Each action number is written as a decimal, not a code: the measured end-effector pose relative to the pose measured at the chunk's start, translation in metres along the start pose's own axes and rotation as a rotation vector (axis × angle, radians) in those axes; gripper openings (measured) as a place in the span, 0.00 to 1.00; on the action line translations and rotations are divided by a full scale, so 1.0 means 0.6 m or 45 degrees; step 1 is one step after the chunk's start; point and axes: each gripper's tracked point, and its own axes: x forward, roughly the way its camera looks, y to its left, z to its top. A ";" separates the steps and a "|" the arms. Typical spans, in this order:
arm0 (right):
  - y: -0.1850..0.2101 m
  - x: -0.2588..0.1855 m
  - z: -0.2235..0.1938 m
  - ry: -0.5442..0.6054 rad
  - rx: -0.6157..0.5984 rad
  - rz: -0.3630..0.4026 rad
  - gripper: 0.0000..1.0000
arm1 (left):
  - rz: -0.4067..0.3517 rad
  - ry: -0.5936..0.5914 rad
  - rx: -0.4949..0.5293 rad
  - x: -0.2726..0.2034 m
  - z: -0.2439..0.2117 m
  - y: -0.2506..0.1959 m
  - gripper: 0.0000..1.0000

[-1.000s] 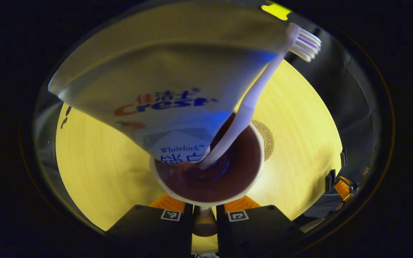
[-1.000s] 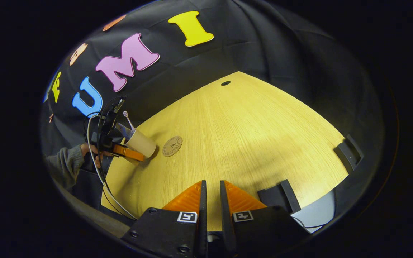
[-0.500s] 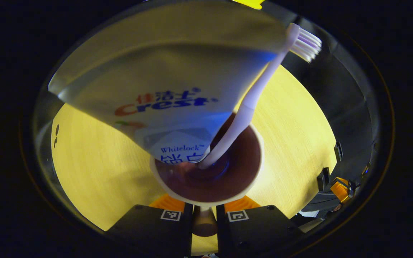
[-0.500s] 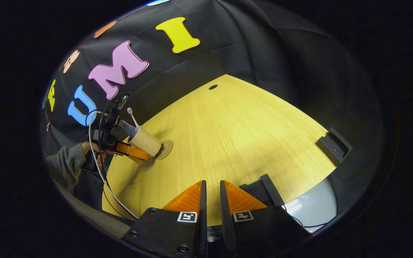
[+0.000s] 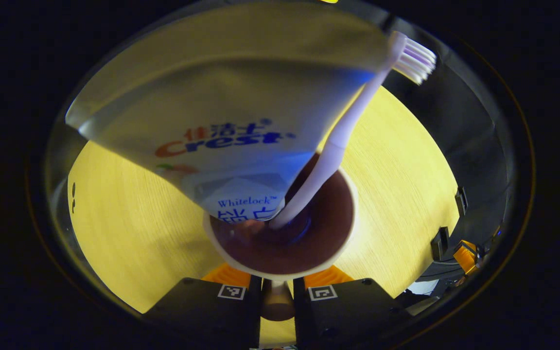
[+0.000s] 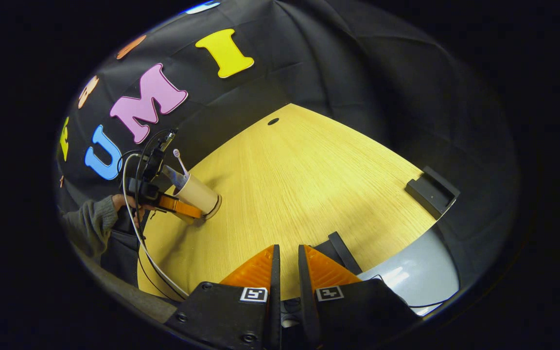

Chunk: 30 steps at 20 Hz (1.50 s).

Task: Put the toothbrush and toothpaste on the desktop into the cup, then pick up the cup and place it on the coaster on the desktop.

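At the bottom of the left gripper view, our left gripper (image 5: pixel 277 291) has its two fingers pinched on the near wall of the tan paper cup with a white rolled rim (image 5: pixel 280 233), the jaws almost closed with only the cup's side between them. Just above, filling the middle and upper left of the frame, the white toothpaste tube with blue and red lettering (image 5: pixel 221 121) stands nose-down in the cup, and the white slim-handled toothbrush (image 5: pixel 338 141) leans beside it, bristles reaching the upper right. Both items are in the cup.

In the right gripper view, our right gripper (image 6: pixel 285 272) sits at the bottom centre with its fingers nearly together and nothing between them, idle above the near edge of the pale yellow wood-grain desktop (image 6: pixel 309 184). Farther off, at middle left, a hand in a grey sleeve (image 6: pixel 90 223) holds the left gripper with the cup tilted.

A second ago the round brown coaster (image 6: pixel 217 206) lay plainly beside the cup; half a second ago the cup's base overlapped it; now only a thin rim peeks out under the base. We judge the cup is arriving on the coaster, though we cannot tell whether it sits flat yet. What remains, we think, is levelling, then release.
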 end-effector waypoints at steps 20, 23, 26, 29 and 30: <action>0.100 0.045 -0.008 0.075 -0.154 0.125 0.21 | -0.058 -0.162 -0.152 -0.099 -0.035 0.035 0.68; 0.147 0.056 -0.016 0.110 -0.216 0.187 0.21 | -0.061 -0.203 -0.212 -0.126 -0.062 0.055 0.71; 0.197 0.064 -0.024 0.140 -0.287 0.249 0.21 | -0.047 -0.233 -0.304 -0.147 -0.105 0.093 0.67; 0.242 0.069 -0.036 0.172 -0.347 0.306 0.21 | -0.023 -0.238 -0.414 -0.164 -0.161 0.139 0.67; 0.256 0.070 -0.040 0.179 -0.366 0.322 0.21 | -0.016 -0.236 -0.446 -0.169 -0.181 0.154 0.67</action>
